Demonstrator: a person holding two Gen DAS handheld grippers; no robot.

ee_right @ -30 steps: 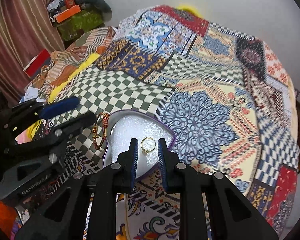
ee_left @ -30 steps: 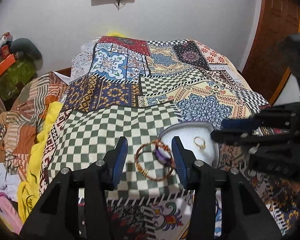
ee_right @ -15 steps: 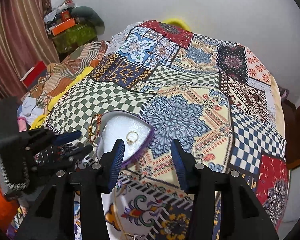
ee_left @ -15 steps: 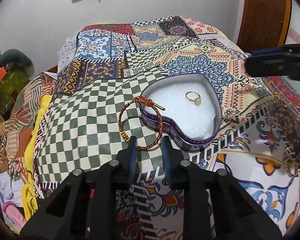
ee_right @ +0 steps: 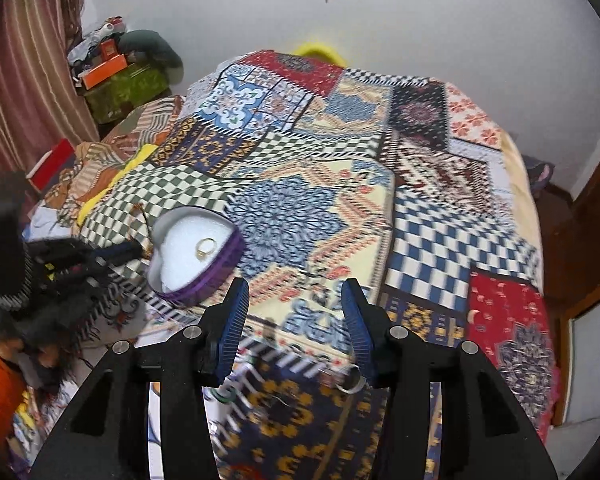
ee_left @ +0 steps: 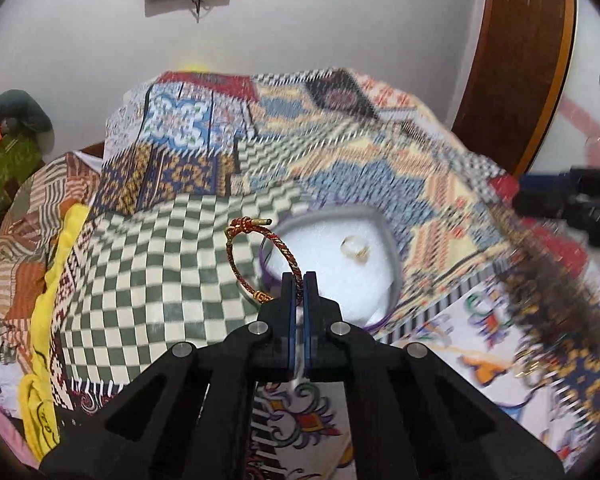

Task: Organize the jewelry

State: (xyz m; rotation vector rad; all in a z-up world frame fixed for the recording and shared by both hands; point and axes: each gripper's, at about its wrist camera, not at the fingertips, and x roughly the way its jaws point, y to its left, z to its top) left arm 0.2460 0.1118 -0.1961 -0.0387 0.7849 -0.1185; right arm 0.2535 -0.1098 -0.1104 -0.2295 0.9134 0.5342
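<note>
Bangle (ee_left: 265,257) clenched in left gripper (ee_left: 299,285), beside heart box (ee_left: 384,236); right gripper (ee_right: 294,300) released.

The left gripper (ee_left: 299,286) is closed on the near arc of a red-and-gold braided bangle (ee_left: 260,256). The bangle stands tilted, rising forward and to the left of the fingertips, with its knotted gold end at the far top. Directly ahead of the fingertips, slightly right, lies a heart-shaped box (ee_left: 392,264) with a white lining; a gold ring (ee_left: 355,249) rests inside it. Box and bangle overlap in view. A patchwork bedspread (ee_left: 148,280) lies beneath; much of it is motion-blurred.
</note>
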